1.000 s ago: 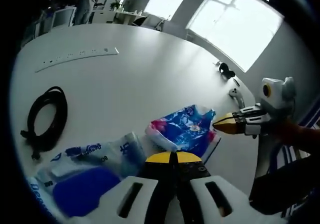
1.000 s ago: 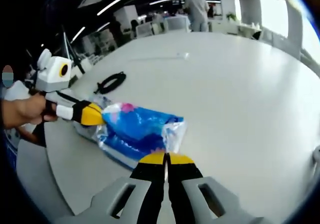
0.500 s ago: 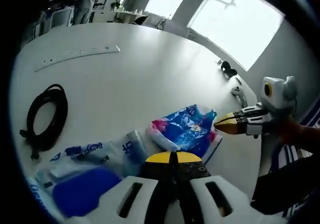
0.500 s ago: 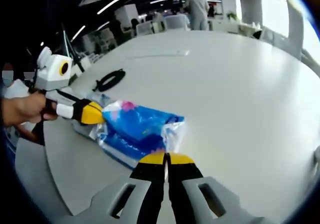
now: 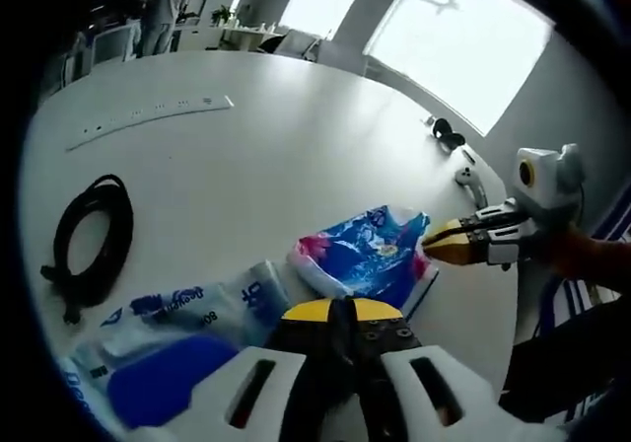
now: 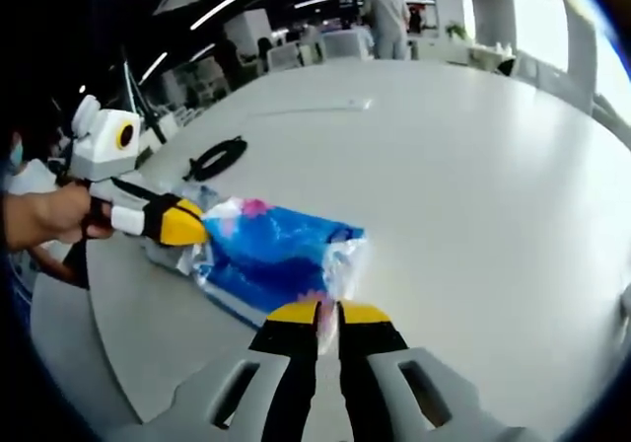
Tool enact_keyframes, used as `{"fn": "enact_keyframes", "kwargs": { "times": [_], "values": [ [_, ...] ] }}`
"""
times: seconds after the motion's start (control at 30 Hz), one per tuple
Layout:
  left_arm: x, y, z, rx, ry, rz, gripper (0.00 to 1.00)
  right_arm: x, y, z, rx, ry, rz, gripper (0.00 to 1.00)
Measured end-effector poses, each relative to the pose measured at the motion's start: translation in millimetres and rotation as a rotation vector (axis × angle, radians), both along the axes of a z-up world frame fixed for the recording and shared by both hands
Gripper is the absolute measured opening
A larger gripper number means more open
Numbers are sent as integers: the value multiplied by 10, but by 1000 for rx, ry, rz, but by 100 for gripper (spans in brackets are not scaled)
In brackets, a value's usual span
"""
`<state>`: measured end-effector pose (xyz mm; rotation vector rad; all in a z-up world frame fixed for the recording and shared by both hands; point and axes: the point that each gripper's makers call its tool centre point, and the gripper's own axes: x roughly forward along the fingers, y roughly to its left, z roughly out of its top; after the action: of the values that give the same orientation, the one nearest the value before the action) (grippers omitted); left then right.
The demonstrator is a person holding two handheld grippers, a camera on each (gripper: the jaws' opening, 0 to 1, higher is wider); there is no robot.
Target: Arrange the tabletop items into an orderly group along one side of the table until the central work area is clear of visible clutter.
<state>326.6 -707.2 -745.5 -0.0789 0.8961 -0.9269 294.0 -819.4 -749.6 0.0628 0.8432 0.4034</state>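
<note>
On the white surface (image 5: pixel 296 146) lies a blue packet (image 5: pixel 367 255) with pink and white print, near the surface's close edge; in the right gripper view the same packet (image 6: pixel 271 255) stretches between the two tools. The right hand-held gripper (image 6: pixel 317 316) has its yellow-tipped jaws a narrow gap apart, with the packet's clear crinkled end lying in that gap; whether the jaws press it I cannot tell. In the left gripper view that right hand-held gripper (image 5: pixel 434 245) comes in from the right, its yellow tip touching the packet's edge, held by a hand (image 5: pixel 582 257).

The left hand-held gripper (image 5: pixel 342 312) has its jaws nearly together at the bottom of its own view, just beside the packet's near end; whether anything is caught between them I cannot tell. In the right gripper view the left hand-held gripper (image 6: pixel 192 227) enters from the left, its yellow tip against the packet's far end, gripped by a hand (image 6: pixel 44 220).

Beside the packet lies a clear plastic bag (image 5: pixel 187 314) with blue lettering and a solid blue piece inside; a coiled black cable (image 5: pixel 91 240) lies further left, apart from it; a long white strip (image 5: pixel 148 118) lies well beyond; small dark objects (image 5: pixel 446 138) sit near the far right edge; a person (image 6: pixel 386 16) stands in the background beyond the surface.
</note>
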Motion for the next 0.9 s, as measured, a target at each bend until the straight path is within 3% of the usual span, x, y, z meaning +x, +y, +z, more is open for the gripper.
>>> {"fn": "enact_keyframes", "kwargs": {
  "times": [0.63, 0.9],
  "values": [
    [73, 67, 165, -8, -56, 14, 20, 77, 9, 182, 3, -61, -7, 20],
    [105, 143, 250, 7, -118, 20, 37, 111, 50, 358, 8, -101, 3, 31]
  ]
}}
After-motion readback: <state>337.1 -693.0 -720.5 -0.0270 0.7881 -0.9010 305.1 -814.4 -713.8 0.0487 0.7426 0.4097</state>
